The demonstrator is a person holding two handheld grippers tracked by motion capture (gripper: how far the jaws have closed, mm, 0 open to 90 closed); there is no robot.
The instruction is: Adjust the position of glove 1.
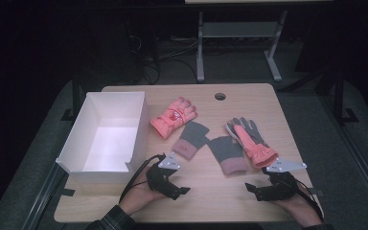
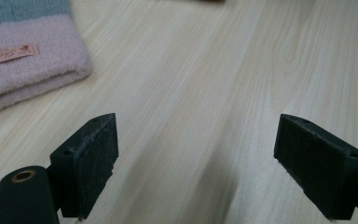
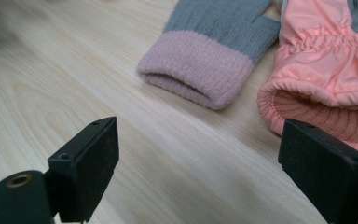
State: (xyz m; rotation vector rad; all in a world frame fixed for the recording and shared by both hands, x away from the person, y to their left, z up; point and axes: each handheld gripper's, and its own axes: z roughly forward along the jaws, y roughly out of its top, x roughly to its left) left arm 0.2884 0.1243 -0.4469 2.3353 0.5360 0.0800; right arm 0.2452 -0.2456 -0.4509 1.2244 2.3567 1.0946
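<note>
Grippers hovering spread near gloves

Hands are holding both tools at the near table (image 1: 206, 201) edge. Left gripper (image 1: 182, 190) is sitting jaws wide, nothing between, just short of the left knit glove (image 1: 191, 139). Right gripper (image 1: 251, 188) is gaping too, empty, near the right knit glove (image 1: 227, 154) and pink ski glove (image 1: 255, 143). Farther back, another pink ski glove (image 1: 173, 117) is lying beside the white box (image 1: 106, 134).
</note>
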